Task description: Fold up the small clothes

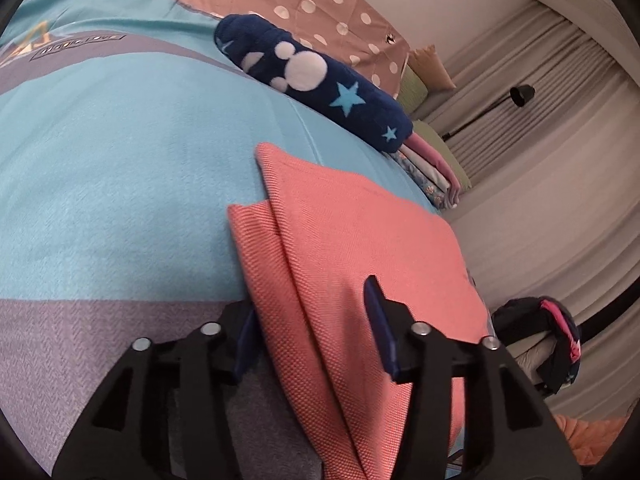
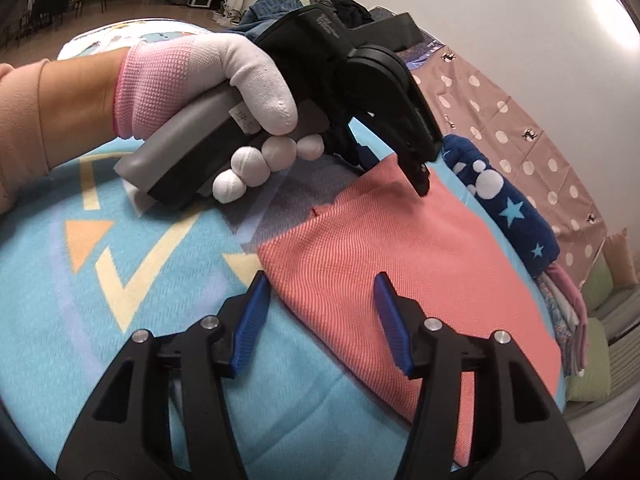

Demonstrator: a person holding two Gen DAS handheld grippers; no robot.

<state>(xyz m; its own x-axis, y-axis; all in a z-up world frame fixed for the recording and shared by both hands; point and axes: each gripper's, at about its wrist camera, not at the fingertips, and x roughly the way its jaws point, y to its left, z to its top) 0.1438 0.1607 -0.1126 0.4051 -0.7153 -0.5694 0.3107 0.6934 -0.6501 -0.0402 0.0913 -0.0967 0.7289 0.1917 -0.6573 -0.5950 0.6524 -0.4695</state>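
Right hand-held gripper (image 2: pixel 320 322) released over salmon cloth (image 2: pixel 400 256); left hand-held gripper (image 1: pixel 310 334) straddles fold, grip unclear, tip hidden.

Both cams sat right on the grippers, looking forward and down along the fingers, very close to the bed. The left one peered over a corner of the coral cloth (image 1: pixel 360 240) toward the curtains (image 1: pixel 540 128), blanket (image 1: pixel 120 140) filling its left side. The right one faced across the same cloth (image 2: pixel 400 272) from the opposite end and caught the left gripper (image 2: pixel 420 184) in a gloved hand (image 2: pixel 208 80). Both views shared the cloth, the navy roll (image 1: pixel 316 84) (image 2: pixel 508 208) and the dotted sheet (image 1: pixel 312 4) (image 2: pixel 528 152).
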